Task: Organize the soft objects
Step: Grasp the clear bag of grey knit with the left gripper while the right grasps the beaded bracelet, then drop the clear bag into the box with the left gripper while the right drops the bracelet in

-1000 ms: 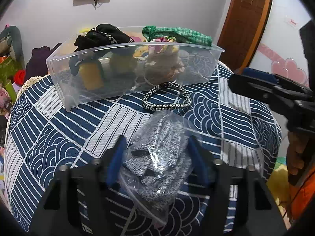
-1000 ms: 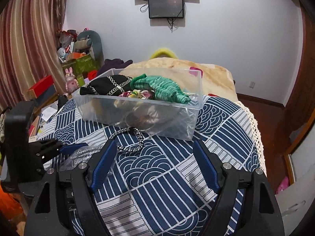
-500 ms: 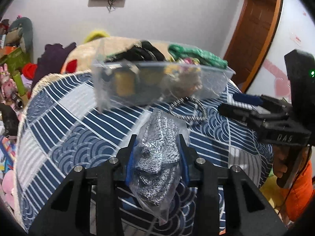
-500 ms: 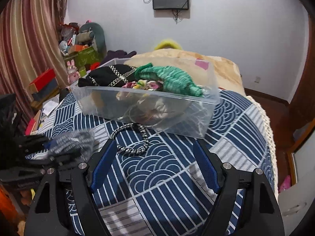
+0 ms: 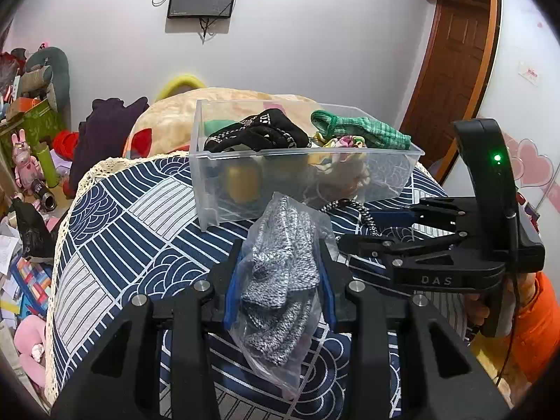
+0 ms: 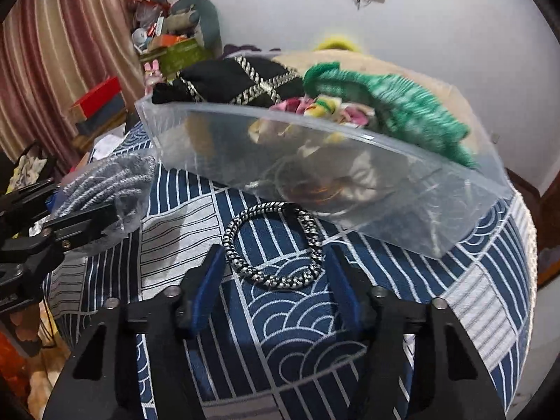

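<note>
My left gripper (image 5: 280, 266) is shut on a clear bag of grey knit fabric (image 5: 280, 280) and holds it above the blue patterned cloth, in front of the clear plastic bin (image 5: 385, 182). The bag also shows in the right wrist view (image 6: 105, 182). The bin holds a black item (image 5: 259, 133), a green knit item (image 5: 360, 129) and other soft things. My right gripper (image 6: 274, 259) is open, its fingers on either side of a black-and-white braided band (image 6: 276, 241) lying on the cloth just in front of the bin.
The blue wave-patterned cloth (image 5: 140, 231) covers a round-edged table with a lace border. Clutter, toys and boxes (image 5: 31, 161) stand on the floor at the left. A wooden door (image 5: 451, 80) is at the right.
My left gripper has closed on the grey knit bag and lifted it off the cloth. My right gripper has moved forward and down to straddle the braided band.
</note>
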`<state>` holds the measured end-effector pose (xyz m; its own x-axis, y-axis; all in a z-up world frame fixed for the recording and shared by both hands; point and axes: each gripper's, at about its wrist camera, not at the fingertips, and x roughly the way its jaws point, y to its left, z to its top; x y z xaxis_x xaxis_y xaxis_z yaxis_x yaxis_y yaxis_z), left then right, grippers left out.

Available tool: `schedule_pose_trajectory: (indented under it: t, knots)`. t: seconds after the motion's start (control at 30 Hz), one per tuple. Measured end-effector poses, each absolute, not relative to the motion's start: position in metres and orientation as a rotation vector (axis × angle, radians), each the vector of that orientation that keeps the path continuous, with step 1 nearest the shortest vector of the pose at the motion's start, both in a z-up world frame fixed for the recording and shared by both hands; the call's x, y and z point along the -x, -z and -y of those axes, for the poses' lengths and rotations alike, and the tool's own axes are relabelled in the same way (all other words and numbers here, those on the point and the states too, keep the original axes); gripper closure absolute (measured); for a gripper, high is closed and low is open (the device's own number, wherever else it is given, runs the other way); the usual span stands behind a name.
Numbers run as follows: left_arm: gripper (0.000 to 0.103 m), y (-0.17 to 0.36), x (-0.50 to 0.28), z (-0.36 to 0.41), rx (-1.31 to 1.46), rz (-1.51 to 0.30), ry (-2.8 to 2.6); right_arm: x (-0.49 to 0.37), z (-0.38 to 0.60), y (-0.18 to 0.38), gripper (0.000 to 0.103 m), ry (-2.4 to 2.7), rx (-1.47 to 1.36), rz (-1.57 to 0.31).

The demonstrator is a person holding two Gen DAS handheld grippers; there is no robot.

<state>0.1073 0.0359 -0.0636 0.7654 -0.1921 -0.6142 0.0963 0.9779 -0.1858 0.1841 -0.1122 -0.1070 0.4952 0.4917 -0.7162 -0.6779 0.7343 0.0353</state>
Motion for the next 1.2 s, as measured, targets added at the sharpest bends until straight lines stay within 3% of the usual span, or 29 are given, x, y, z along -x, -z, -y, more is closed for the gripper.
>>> schedule_pose_trajectory:
  t: [0.17, 0.27, 1.2]
  knots:
    - [0.066, 0.065, -0.107, -0.036, 0.157, -0.685, 0.159, -0.180, 0.111, 0.108, 0.084, -0.741, 0.299, -0.764]
    - [0.066, 0.065, -0.107, -0.036, 0.159, -0.683, 0.160, -0.174, 0.113, 0.109, 0.091, -0.733, 0.320, -0.744]
    - [0.065, -0.008, -0.132, -0.037, 0.102, -0.480, 0.111, -0.154, 0.155, 0.027, 0.092, -0.721, 0.162, -0.472]
